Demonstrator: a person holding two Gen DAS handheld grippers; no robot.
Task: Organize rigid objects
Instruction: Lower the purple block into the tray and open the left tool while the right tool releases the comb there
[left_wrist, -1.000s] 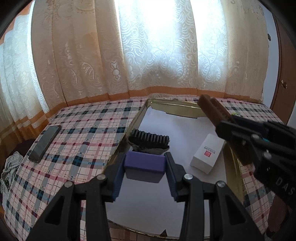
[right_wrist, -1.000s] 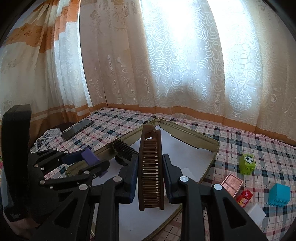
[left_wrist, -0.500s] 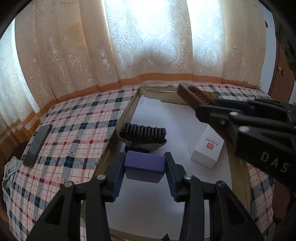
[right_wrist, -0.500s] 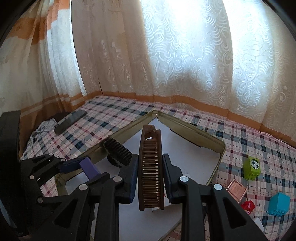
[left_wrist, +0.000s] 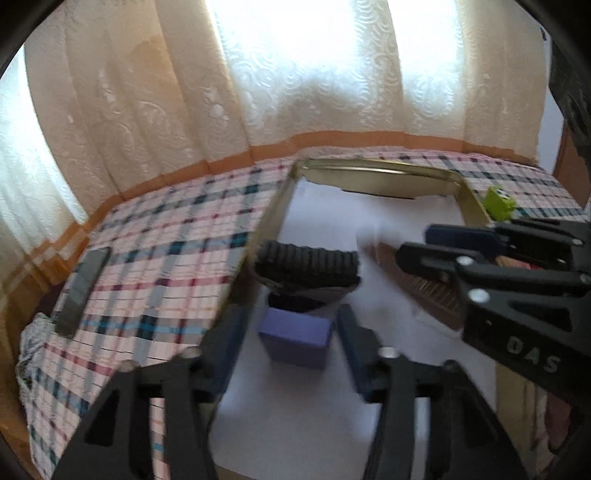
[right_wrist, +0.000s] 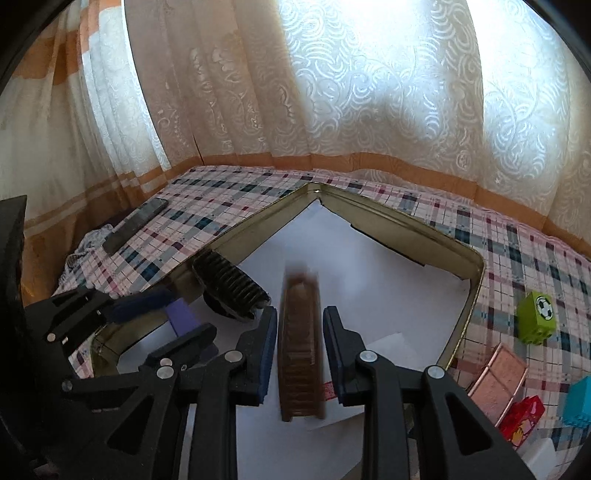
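My left gripper is opening, its jaws clear of the purple block in the tray. My right gripper is opening around the brown comb.

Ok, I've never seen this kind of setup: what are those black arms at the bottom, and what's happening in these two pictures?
There is no robot. A person holds black two-finger tongs in each hand, and a fisheye camera on each looks along its fingers. One picture comes from the left tongs, the other from the right tongs. Below them a gold-rimmed metal tray sits on a plaid cloth. Both tongs are opening. A small purple block is between the left fingers and a brown comb between the right ones, neither squeezed. A black ribbed brush also lies in the tray.
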